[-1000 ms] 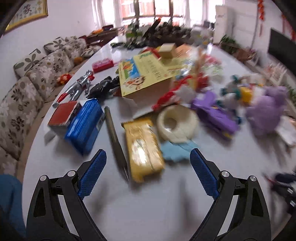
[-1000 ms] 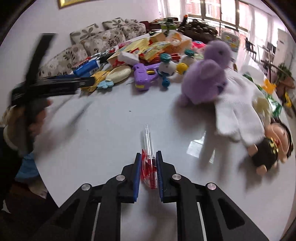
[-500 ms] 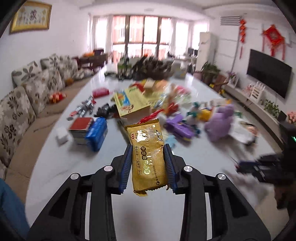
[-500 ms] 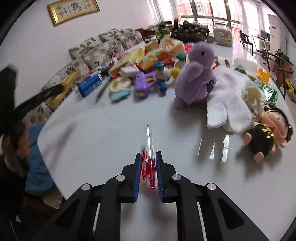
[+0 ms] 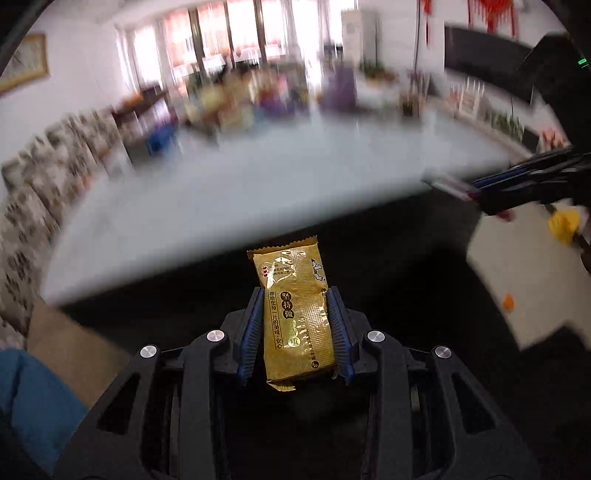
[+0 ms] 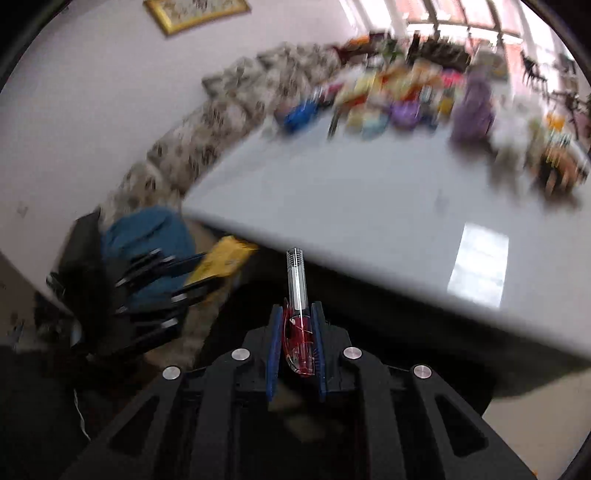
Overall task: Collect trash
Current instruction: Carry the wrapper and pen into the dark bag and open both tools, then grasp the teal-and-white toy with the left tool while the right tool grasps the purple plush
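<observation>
We are clamping the gold wrapper [image 5: 295, 314] lengthwise in our left gripper [image 5: 295, 332], pointing forward; our right gripper [image 6: 295, 347] is gripping the pen [image 6: 297, 306], tip forward.

daylight from windows [image 5: 258, 37] | background motion-blurred (fisheye-bent edges) | glare on table [image 6: 480, 266]

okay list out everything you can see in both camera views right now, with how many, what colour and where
snack packet: one, gold, clamped in the left gripper, off the table edge
pen: one, clear with red, clamped in the right gripper, tip pointing away
table: one, pale grey, ahead of both grippers
clutter: blurred pile, count unclear, mixed colours, far end of the table
plush toy: one, purple, far right of the table
sofa: one, floral beige, along the wall
picture frame: one, gold, on the wall
left gripper: black with blue pads
right gripper: black with blue pads
</observation>
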### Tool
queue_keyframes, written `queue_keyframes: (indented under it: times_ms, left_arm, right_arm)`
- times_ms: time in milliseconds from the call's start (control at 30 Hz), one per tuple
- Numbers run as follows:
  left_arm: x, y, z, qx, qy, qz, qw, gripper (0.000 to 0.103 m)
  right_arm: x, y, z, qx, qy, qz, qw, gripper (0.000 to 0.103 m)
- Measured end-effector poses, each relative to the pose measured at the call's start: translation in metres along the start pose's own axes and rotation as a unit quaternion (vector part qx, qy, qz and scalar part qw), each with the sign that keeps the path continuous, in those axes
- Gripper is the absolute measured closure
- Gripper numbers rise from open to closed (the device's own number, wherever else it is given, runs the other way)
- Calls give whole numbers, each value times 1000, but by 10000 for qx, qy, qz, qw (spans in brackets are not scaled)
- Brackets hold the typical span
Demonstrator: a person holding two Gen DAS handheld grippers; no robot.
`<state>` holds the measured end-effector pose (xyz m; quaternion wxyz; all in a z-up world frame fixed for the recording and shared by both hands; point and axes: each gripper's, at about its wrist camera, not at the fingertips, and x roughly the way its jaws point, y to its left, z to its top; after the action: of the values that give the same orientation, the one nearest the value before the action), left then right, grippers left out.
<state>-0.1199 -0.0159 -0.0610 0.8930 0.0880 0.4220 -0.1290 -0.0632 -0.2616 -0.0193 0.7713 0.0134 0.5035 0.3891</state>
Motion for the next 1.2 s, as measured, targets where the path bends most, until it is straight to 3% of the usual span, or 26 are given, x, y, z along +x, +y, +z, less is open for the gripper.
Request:
queue_keyframes:
  times_ms: [100, 167, 200, 267, 333, 400, 467, 533, 600, 667, 767, 900, 933, 967, 1000, 1067, 1200]
  left_arm:
    - [48, -4, -28, 172, 624, -223, 9977, 62]
    - [93, -8, -47, 466, 1110, -178, 9926, 13]
    - [113, -9, -56, 567, 1223, -77, 9908, 12]
    - [143, -7, -65, 654, 1620, -39, 9846, 13]
    - [157, -1, -69, 555, 1880, 35, 9806, 13]
    - [136, 4, -63, 535, 1598, -41, 9857, 13]
    - [107, 10, -53, 509, 1243, -22, 9909, 13]
    - [73, 19, -38, 248, 833, -135, 9961, 13]
    - [50, 27, -16, -36, 436, -280, 9986, 13]
    - [29, 35, 7, -283, -2, -173, 9994, 13]
    - [6, 46, 33, -720, -519, -222, 9958, 13]
    - [-8, 54, 50, -971, -831, -185, 9916, 12]
    - [-7, 54, 54, -952, -840, -113, 9918, 12]
    - [-7, 54, 59, -927, -849, -76, 9920, 12]
    - [-5, 55, 63, -904, -830, -26, 9924, 12]
    - [1, 54, 73, -886, -762, 46, 9931, 12]
    - [17, 48, 106, -946, -700, 22, 9930, 13]
  right_arm:
    - [52, -15, -24, 242, 565, 33, 9981, 87]
    - [94, -28, -37, 169, 895, -211, 9956, 62]
    - [112, -34, -43, 110, 1025, -344, 9941, 39]
    - [136, -43, -52, -42, 1270, -687, 9895, 53]
    - [127, -43, -51, 68, 1216, -520, 9912, 57]
    - [83, -28, -40, -109, 748, -356, 9965, 57]
    - [25, -13, -15, -303, 5, -236, 9993, 52]
    - [-26, -9, 25, -398, -896, -685, 9928, 39]
    - [-52, -19, 65, -192, -1514, -1197, 9810, 30]
    - [-62, -44, 114, 133, -2014, -1630, 9657, 29]
    - [-42, -88, 183, 609, -2093, -2451, 9447, 29]
    - [-6, -140, 236, 1262, -1704, -2518, 9443, 29]
    - [6, -148, 245, 1366, -1524, -2547, 9451, 37]
    - [15, -156, 247, 1426, -1362, -2419, 9500, 51]
    - [19, -167, 246, 1570, -1369, -2116, 9549, 54]
    - [9, -161, 236, 1712, -1586, -1565, 9597, 57]
    - [-46, -121, 190, 1410, -2182, -849, 9619, 57]
